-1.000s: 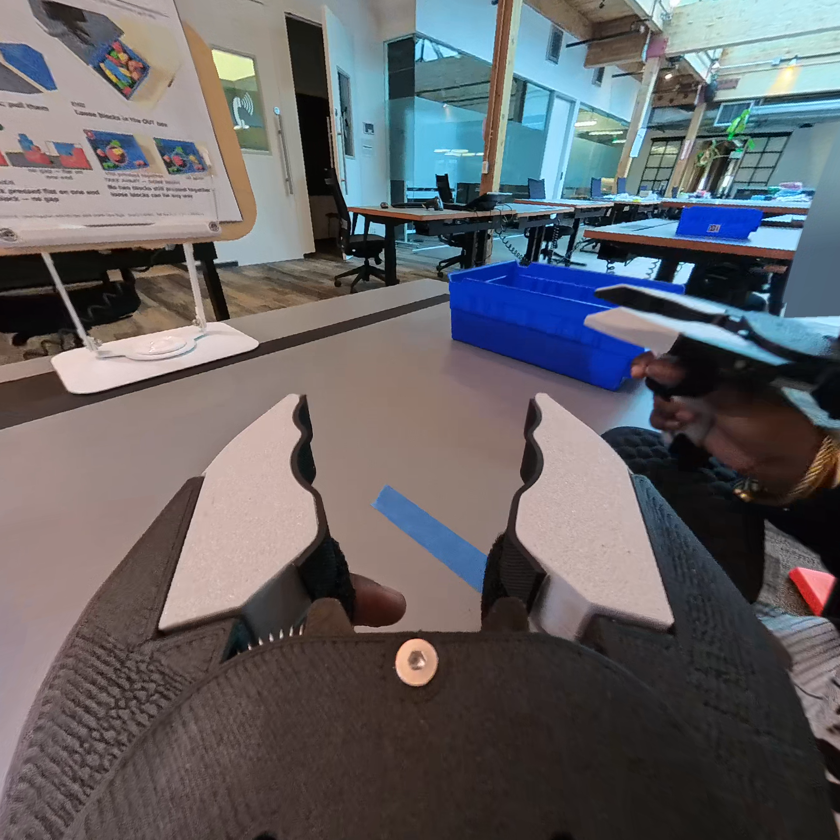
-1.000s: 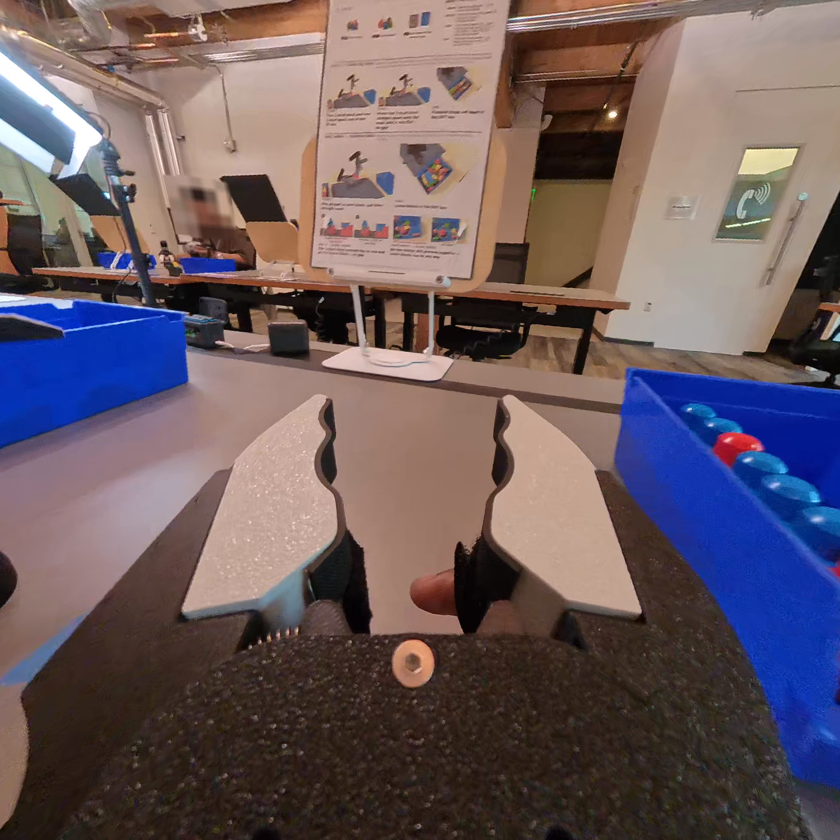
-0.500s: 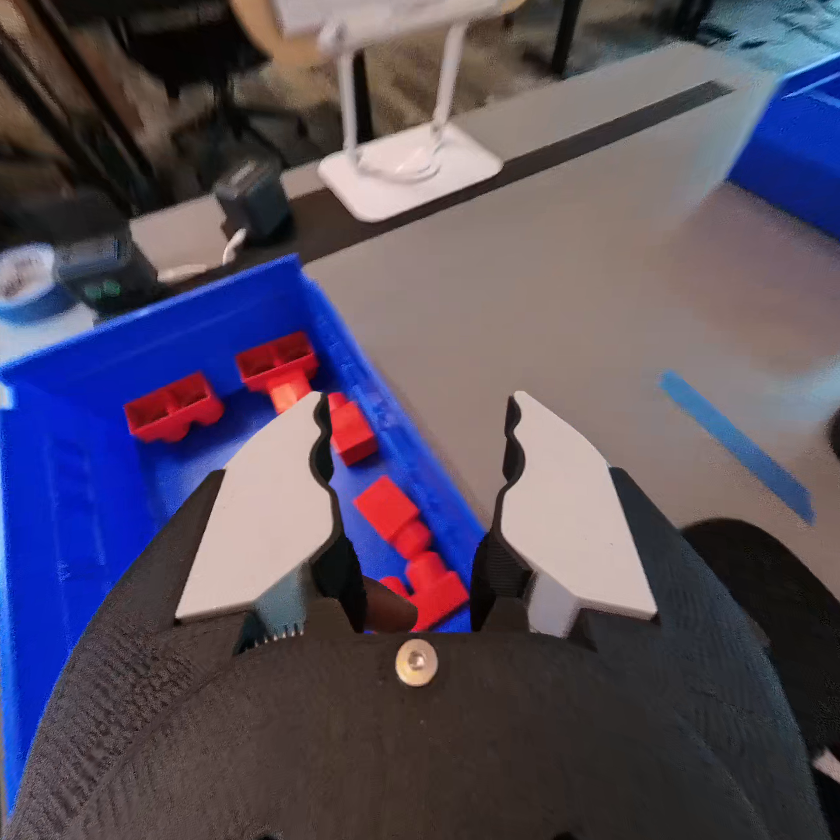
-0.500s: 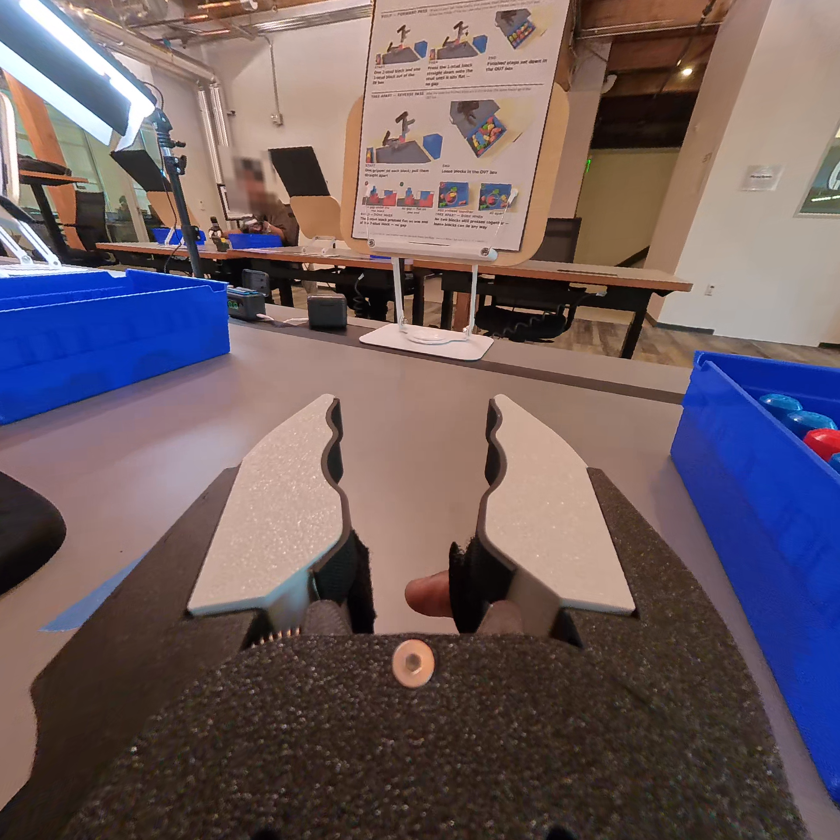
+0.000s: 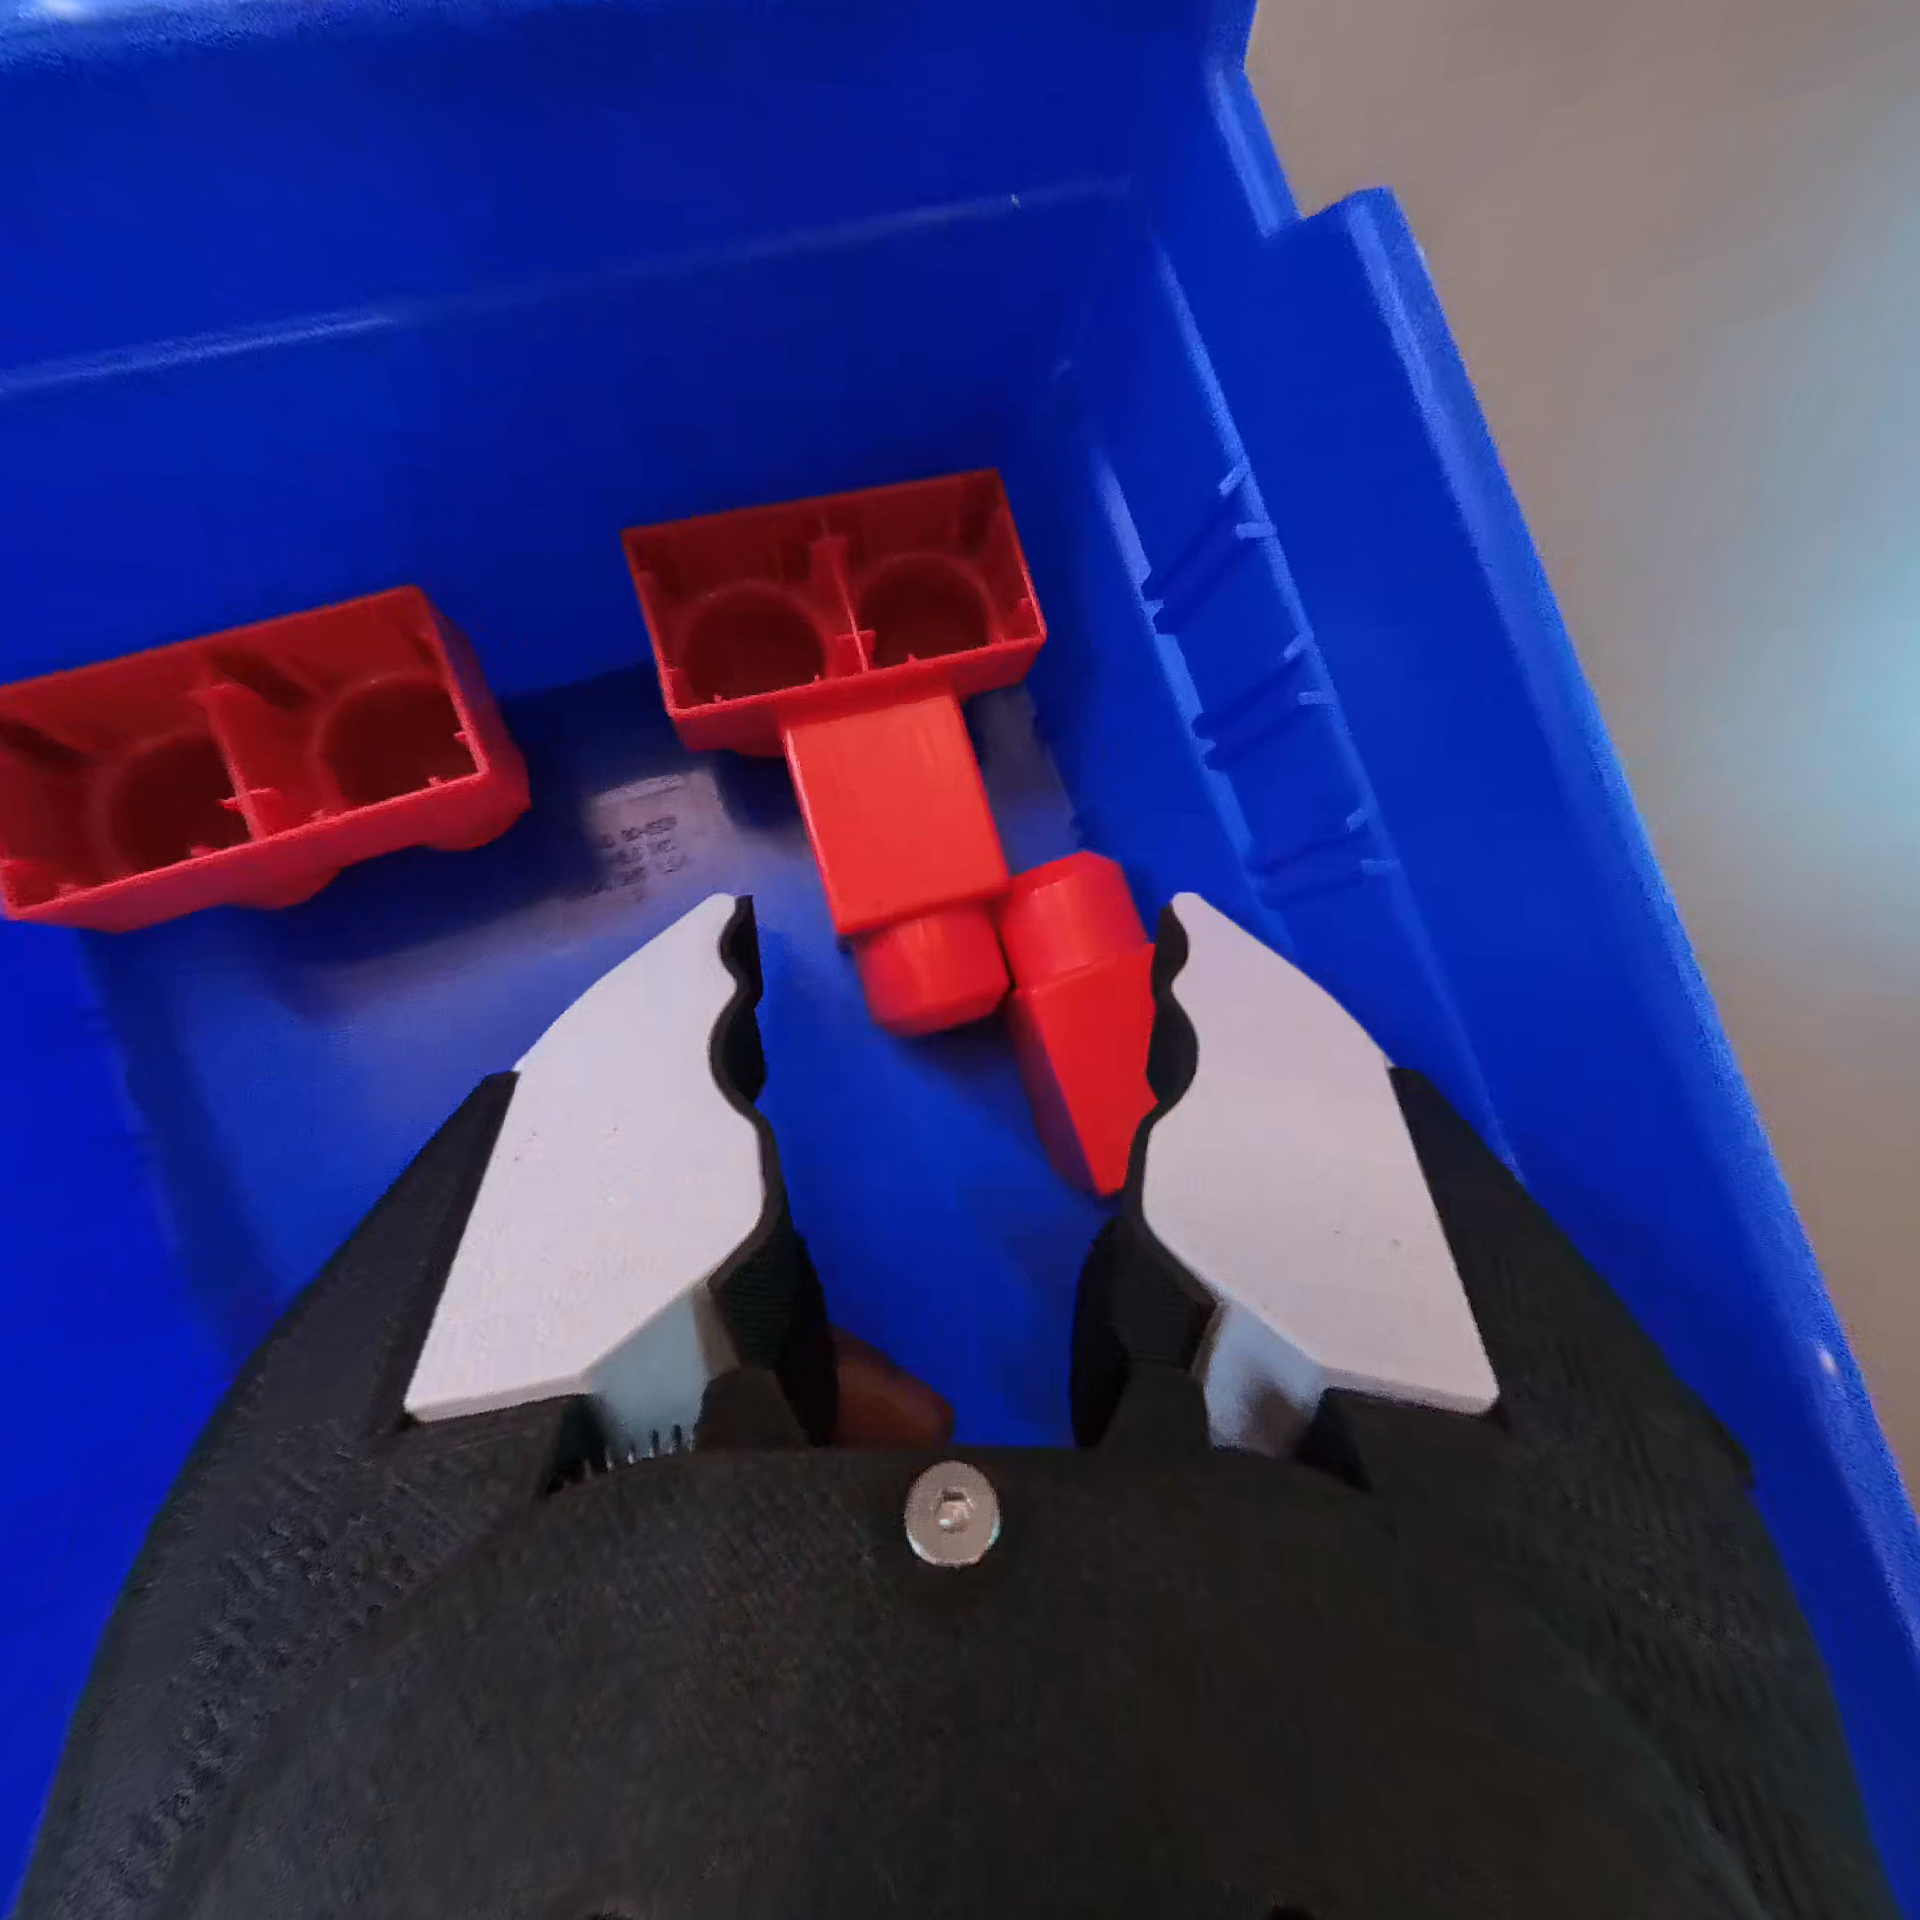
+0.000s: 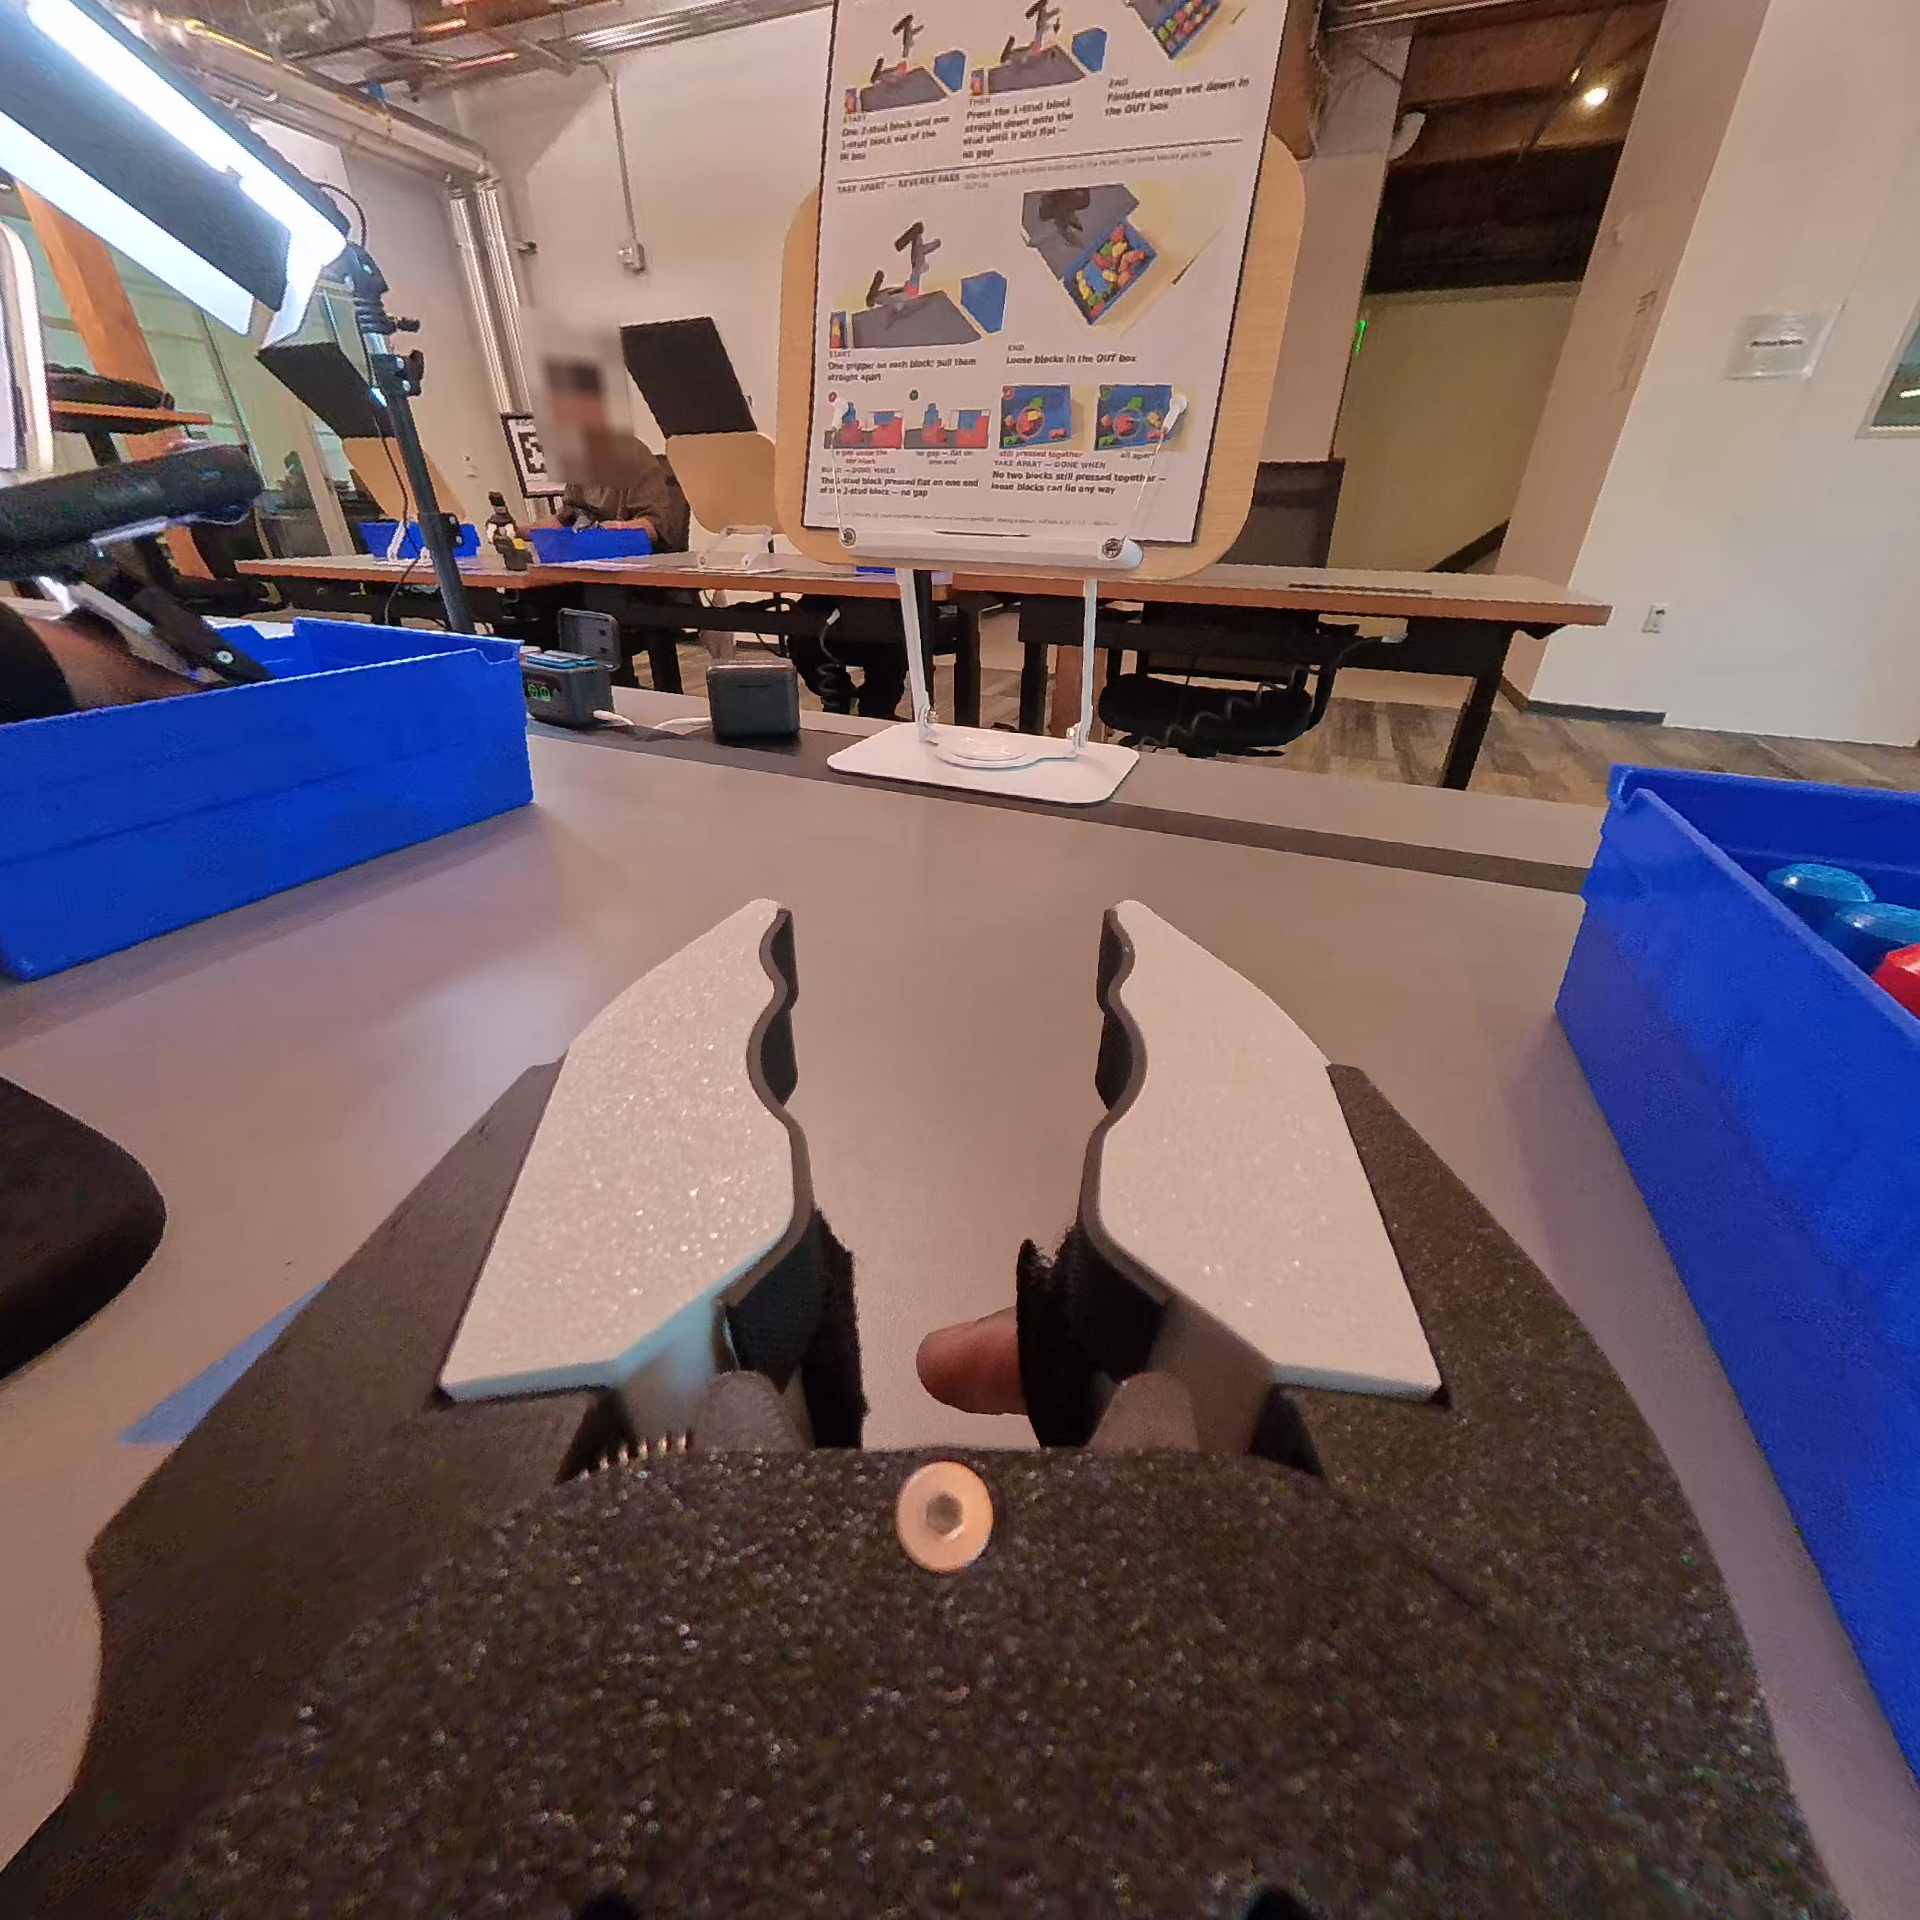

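Red single-stud block [image 5: 1081, 1029] lies between my left gripper's [image 5: 956, 935] spread fingers, ungrasped; right gripper [image 6: 945, 935] hangs released over grey table [image 6: 935, 852].

The right tongs' finger [image 5: 1262, 1081] covers the far side of a small red block [image 5: 1081, 1049]. The picture's left edge cuts off a red two-stud block [image 5: 239, 758]. Molded writing on the blue bin's floor [image 5: 639, 836] is blurred.

red blocks [image 5: 914, 831] against bin wall [image 5: 1247, 665]
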### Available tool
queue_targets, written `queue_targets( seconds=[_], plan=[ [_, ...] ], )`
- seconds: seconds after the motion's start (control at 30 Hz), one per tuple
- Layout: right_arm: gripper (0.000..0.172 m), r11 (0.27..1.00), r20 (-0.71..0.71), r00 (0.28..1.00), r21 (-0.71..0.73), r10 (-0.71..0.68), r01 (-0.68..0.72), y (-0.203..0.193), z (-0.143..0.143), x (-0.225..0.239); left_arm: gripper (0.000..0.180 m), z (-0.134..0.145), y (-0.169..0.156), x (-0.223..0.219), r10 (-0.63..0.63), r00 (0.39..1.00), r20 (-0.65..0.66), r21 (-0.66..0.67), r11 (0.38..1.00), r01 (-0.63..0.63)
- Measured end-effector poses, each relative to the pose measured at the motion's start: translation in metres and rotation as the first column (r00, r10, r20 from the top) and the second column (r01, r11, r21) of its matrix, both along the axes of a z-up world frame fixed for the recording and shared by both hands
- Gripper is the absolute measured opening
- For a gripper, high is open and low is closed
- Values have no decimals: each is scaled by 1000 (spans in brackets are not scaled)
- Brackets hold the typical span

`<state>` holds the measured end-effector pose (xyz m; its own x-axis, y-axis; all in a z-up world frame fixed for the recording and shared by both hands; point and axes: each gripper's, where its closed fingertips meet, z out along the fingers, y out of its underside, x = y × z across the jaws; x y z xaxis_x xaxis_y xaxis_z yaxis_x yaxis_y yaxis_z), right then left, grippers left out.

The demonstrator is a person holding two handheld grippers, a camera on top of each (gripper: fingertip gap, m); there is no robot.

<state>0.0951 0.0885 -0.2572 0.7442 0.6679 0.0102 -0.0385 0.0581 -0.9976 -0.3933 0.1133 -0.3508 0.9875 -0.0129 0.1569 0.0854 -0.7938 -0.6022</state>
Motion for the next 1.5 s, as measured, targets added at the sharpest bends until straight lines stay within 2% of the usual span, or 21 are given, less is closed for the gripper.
queue_targets(
  seconds=[0.03,0.1,0.23,0.3,0.57,0.63,0.7,0.77,0.83,1.0,1.1,1.23,1.33,1.43,1.5],
  plan=[
    [56,1000,2,1000,0,-1,1,0,0,0,63,-4,1,3,-10,1000,29,-5,1000,11],
    [55,1000,1,1000,2,-1,1,0,0,0,58,-6,3,6,-13,997,73,10,1000,12],
    [55,1000,-3,1000,-4,2,-2,1,0,0,44,1,-7,-2,14,997,69,29,999,-16],
    [55,1000,-2,1000,-4,4,-4,1,0,0,37,-1,-20,-10,27,999,30,-3,1000,-26],
    [54,1000,5,1000,2,3,-3,0,-1,-1,37,3,-72,-60,128,966,-226,-93,984,-153],
    [54,1000,5,1000,2,2,-2,0,-1,-1,42,13,-77,-61,139,954,-266,-54,986,-158],
    [53,1000,6,1000,2,1,-1,0,-1,-1,56,28,-74,-47,131,968,-214,18,991,-131],
    [53,1000,12,1000,3,2,-2,0,-1,-2,59,42,-67,-14,65,995,-80,105,993,-56],
    [53,1000,19,1000,7,0,0,0,-1,-2,59,40,-66,19,-43,999,26,109,993,40],
    [53,1000,38,999,17,-6,6,0,-2,-4,61,2,-64,31,-82,996,-21,-24,996,81],
    [53,1000,50,999,24,-12,11,0,-2,-4,41,4,-60,32,-84,996,38,0,996,85],
    [53,999,62,998,28,-17,15,0,-2,-5,24,3,-65,5,-20,1000,-22,-16,1000,19],
    [53,1000,67,998,27,-17,16,0,-3,-6,24,2,-74,-13,26,997,-79,-27,999,-28],
    [52,1000,65,998,27,-19,17,0,-3,-5,31,26,-78,10,-45,997,58,91,995,40],
    [52,1000,69,997,24,-17,15,0,-4,-6,40,33,-88,25,-115,989,94,100,989,105]
  ],
)
